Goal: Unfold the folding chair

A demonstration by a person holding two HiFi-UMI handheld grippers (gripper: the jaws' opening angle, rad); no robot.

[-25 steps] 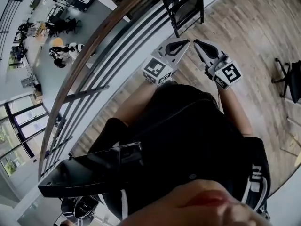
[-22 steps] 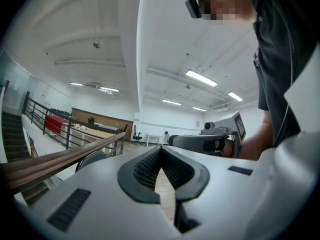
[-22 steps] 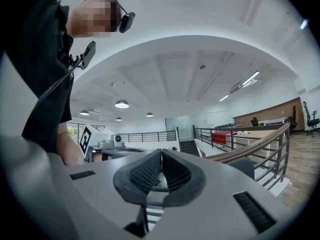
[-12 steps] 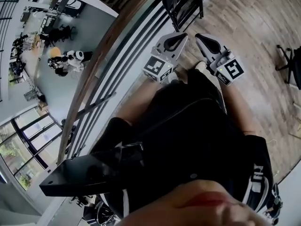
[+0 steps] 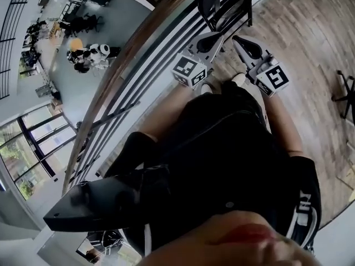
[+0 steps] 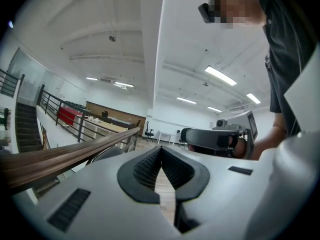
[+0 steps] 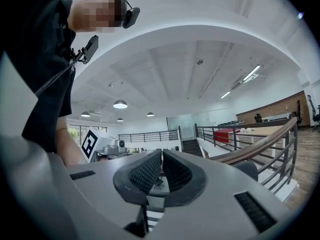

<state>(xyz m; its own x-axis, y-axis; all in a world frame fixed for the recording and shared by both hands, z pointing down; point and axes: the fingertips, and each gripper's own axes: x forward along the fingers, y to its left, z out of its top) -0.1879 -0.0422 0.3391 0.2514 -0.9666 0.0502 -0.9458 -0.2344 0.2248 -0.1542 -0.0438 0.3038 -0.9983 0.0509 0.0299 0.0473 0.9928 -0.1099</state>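
The black folding chair (image 5: 224,7) stands folded against the railing at the top of the head view. Both grippers are held side by side in front of the person, pointing level at the chair and short of it. The left gripper (image 5: 218,36) is shut with nothing in it; its pads meet in the left gripper view (image 6: 161,150), where a rounded dark edge of the chair (image 6: 107,154) shows beside the jaws. The right gripper (image 5: 236,38) is also shut and empty (image 7: 161,152), with a rounded dark chair part (image 7: 248,169) to its right.
A wooden handrail (image 5: 130,54) on dark metal bars (image 5: 138,85) runs along the left, with a drop to a lower floor (image 5: 72,43) beyond. Wood-plank floor (image 5: 299,26) lies to the right, where an office chair base (image 5: 345,90) stands at the edge.
The person has stepped toward the folded chair, which now sits closer to the gripper tips. Both grippers moved forward with the body and stayed shut.
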